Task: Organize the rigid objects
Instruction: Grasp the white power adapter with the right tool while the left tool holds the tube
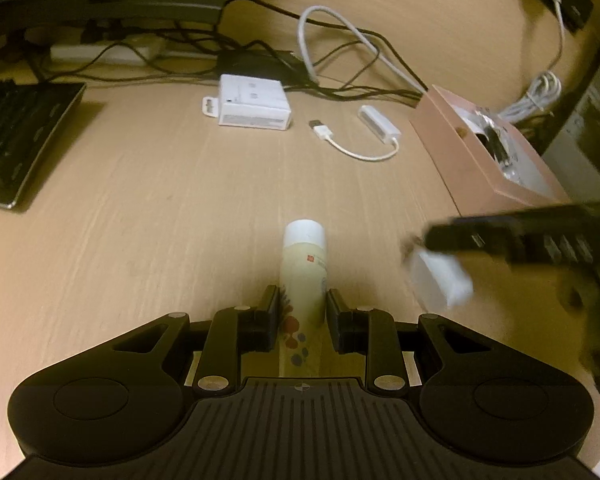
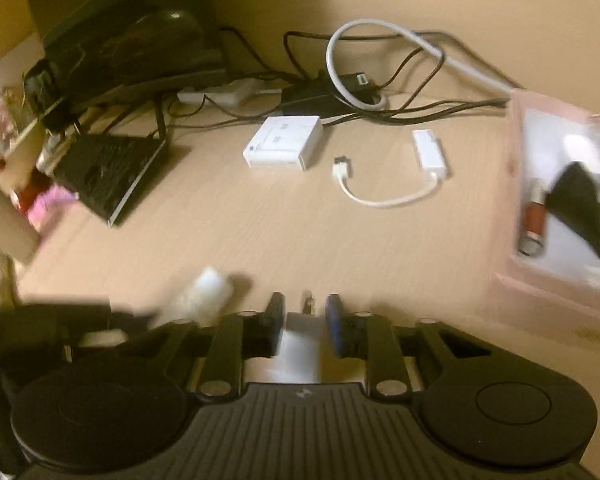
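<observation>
My left gripper (image 1: 302,300) is shut on a cream tube (image 1: 304,256) with a white cap and coloured dots, which points away over the wooden desk. In the right wrist view the same tube (image 2: 204,296) shows blurred at the lower left. My right gripper (image 2: 305,308) is shut on a white plug adapter (image 2: 300,348), whose metal prong sticks out ahead. From the left wrist view this adapter (image 1: 444,280) hangs blurred to the right of the tube, under the dark right gripper (image 1: 436,256). A pink box (image 1: 480,152) lies at the right.
The pink box (image 2: 512,280) holds a red cylinder (image 2: 534,220) and a black item (image 2: 580,204). On the desk lie a white carton (image 1: 256,106), a white USB adapter with a short cable (image 1: 376,124), a black keyboard (image 1: 16,136) and tangled cables (image 1: 340,52).
</observation>
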A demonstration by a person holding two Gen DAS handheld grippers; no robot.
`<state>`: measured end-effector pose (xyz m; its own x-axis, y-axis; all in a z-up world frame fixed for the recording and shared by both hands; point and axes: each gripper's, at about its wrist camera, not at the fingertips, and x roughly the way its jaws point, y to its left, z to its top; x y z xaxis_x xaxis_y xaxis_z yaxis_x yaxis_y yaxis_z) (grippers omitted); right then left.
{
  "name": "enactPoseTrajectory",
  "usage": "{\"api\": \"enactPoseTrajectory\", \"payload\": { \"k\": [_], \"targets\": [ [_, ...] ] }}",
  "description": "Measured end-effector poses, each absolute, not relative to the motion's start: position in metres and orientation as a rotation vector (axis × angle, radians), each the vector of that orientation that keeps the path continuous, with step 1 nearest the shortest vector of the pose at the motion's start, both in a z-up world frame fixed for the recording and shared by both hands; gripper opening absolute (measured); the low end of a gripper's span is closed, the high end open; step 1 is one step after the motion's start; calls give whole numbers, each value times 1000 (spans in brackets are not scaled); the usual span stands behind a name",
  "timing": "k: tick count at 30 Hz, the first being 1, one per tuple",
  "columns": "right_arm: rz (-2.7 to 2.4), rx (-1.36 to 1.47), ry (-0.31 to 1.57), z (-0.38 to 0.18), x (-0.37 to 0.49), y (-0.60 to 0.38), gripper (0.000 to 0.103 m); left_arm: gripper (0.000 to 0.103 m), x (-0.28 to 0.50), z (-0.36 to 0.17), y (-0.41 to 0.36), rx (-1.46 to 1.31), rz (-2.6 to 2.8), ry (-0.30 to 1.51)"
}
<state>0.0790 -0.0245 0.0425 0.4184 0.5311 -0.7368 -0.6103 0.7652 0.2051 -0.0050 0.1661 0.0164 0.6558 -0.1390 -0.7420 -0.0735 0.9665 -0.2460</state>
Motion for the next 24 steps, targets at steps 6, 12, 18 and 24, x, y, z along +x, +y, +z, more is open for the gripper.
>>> {"api": "enactPoseTrajectory", "payload": {
  "k": [6, 12, 18, 24],
  "targets": [
    [707, -272, 763, 35, 25, -34, 65, 29, -4, 17, 156, -207, -32, 852],
    [759, -234, 805, 19, 15, -30, 65, 29, -4, 16, 159, -236, -28, 846],
    [723, -257, 771, 10, 6, -25, 48, 28, -5, 16, 156, -222, -15, 840],
    [696, -255, 755, 23, -2, -42, 48, 28, -9, 15, 148, -175, -8, 822]
  ]
}}
